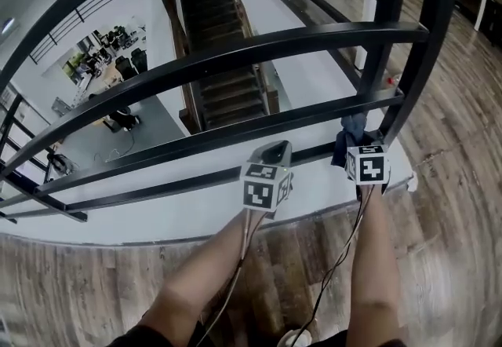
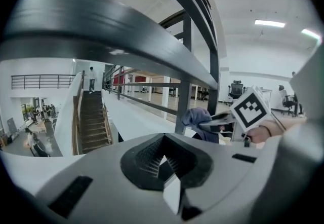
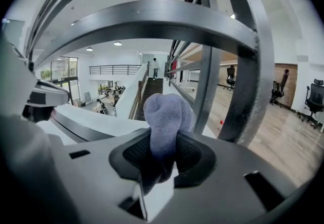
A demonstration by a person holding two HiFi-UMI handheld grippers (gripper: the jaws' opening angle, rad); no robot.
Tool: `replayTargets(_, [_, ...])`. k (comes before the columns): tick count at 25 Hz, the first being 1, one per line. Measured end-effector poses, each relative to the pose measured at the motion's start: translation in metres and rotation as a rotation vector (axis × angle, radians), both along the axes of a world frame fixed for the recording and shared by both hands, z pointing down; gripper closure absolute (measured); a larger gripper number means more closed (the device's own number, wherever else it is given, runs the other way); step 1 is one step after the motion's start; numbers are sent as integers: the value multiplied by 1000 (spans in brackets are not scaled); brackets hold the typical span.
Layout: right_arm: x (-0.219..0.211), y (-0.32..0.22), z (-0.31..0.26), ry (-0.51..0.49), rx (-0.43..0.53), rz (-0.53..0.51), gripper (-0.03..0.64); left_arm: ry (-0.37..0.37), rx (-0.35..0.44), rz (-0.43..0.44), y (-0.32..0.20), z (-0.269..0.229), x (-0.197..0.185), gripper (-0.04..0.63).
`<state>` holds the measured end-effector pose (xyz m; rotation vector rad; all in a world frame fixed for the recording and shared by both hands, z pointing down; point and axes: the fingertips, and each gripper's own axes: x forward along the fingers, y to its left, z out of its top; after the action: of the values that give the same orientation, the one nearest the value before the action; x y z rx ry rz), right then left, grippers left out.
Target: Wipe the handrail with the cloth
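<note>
Cloth (image 3: 167, 116), blue-grey and bunched, sits clamped between the jaws of the right gripper (image 3: 161, 159), which are closed on its lower part. Its rounded end sticks out past the jaws, pointing away from the person toward the handrail (image 1: 235, 59). Both forearms (image 1: 212, 275) reach out over the wooden floor (image 1: 455, 243). In the head view the cloth is at the near right, at the level of the lowest bar and just beside the foot of the upright post (image 1: 390, 39). Whether it touches the metal cannot be told. The left gripper (image 2: 163, 159) is held to the left of the right one, near the same low bar, its jaws together with nothing between them. The handrail is dark metal with its bars stacked one above another. Their long axis runs left to right across the scene and meets the post at the right. Beyond the rail a staircase (image 1: 223, 63) goes down and away, and farther left an office area (image 1: 110, 55) lies on the lower level.
</note>
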<state>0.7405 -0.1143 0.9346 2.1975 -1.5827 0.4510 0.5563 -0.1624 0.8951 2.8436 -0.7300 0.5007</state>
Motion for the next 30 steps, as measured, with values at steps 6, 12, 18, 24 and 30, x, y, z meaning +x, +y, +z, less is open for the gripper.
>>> replayTargets(6, [39, 12, -6, 151, -12, 116, 511, 37, 17, 65, 18, -15, 34, 597])
replayTargets(12, [43, 16, -7, 178, 3, 169, 514, 53, 84, 83, 20, -26, 20, 597])
replayTargets(18, [7, -2, -28, 240, 53, 159, 514, 63, 84, 42, 7, -28, -27, 597])
replayTargets(24, [-91, -48, -35, 116, 64, 45, 514, 79, 93, -28, -22, -43, -126, 597])
replayTargets(30, [-285, -98, -52, 131, 47, -201, 514, 62, 160, -149, -63, -63, -278, 597])
